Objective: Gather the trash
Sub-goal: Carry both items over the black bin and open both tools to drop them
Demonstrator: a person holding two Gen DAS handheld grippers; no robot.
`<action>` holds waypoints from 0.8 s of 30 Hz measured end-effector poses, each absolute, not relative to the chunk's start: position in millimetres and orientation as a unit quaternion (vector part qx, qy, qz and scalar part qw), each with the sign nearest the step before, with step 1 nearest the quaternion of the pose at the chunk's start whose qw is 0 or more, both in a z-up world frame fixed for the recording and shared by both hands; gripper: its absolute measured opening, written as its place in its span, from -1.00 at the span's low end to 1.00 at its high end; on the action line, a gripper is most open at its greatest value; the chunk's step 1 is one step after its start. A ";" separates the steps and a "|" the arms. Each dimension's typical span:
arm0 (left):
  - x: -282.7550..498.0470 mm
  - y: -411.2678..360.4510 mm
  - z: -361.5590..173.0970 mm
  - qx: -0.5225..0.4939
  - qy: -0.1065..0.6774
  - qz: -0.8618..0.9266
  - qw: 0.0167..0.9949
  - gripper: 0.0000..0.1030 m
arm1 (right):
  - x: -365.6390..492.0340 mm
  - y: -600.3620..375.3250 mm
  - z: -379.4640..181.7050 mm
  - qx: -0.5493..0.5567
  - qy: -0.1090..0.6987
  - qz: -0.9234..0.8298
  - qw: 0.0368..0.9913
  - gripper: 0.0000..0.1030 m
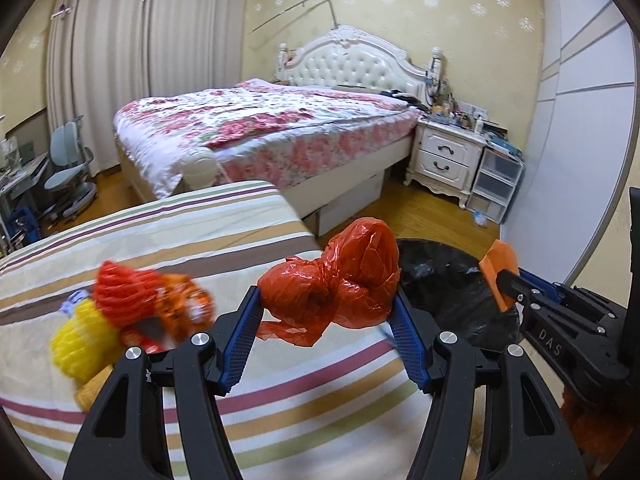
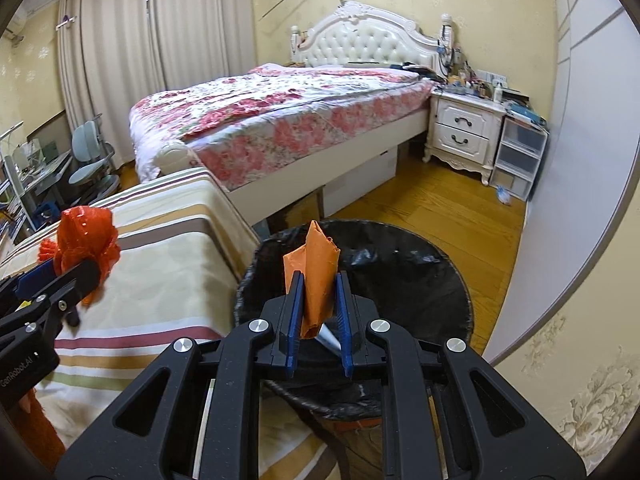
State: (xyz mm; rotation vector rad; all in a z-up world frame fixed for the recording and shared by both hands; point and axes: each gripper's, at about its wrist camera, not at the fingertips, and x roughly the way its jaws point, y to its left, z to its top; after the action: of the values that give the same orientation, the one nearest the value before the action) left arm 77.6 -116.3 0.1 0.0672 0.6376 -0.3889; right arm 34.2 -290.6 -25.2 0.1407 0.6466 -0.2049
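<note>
Trash is held in both tools. In the left wrist view, the left gripper (image 1: 326, 304) is angled downward over a striped bedcover (image 1: 168, 240), its blue pads clamped on either side of a crumpled red plastic bag (image 1: 340, 280), which bulges upward between them toward 12 o'clock. At 9 o'clock from that bag, a blurred heap of red and yellow netting (image 1: 108, 316) is seen lying on the cover. At 3 o'clock, the right gripper (image 1: 502, 280) is seen from the side, with an orange wrapper (image 1: 496, 258) pinched at its tip over a black-lined bin (image 1: 440, 280). In the right wrist view, the right gripper (image 2: 318, 300) is likewise tilted downward, its jaws drawn nearly together on the folded orange wrapper (image 2: 314, 276), which stands upright between the pads directly above the bin's (image 2: 400, 272) open mouth. At 9 o'clock there, the left gripper (image 2: 80, 264) is seen side-on with the red bag (image 2: 84, 232), above the bedcover's edge (image 2: 172, 240). Neither gripper is touching the bin. A floral bed (image 2: 280, 120) and a white nightstand (image 2: 464, 128) lie beyond, at 12 and 1 o'clock.
</note>
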 end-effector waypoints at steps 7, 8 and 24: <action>95.6 -156.3 -12.9 0.058 0.321 -0.197 0.924 0.19 | 42.8 -313.5 -37.1 0.082 0.323 -0.118 0.935 -0.69; 98.0 -160.8 -13.9 0.061 0.323 -0.197 0.924 0.19 | 45.2 -317.1 -38.2 0.085 0.323 -0.120 0.935 -0.69; 112.8 -197.7 -26.6 0.100 0.331 -0.196 0.918 0.21 | 52.8 -337.6 -49.8 0.092 0.330 -0.147 0.928 -0.66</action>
State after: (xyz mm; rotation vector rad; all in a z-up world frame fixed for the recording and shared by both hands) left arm 112.8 -197.7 -26.6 0.2057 0.6804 -0.4024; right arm 52.8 -337.6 -49.9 0.1892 0.6761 -0.3013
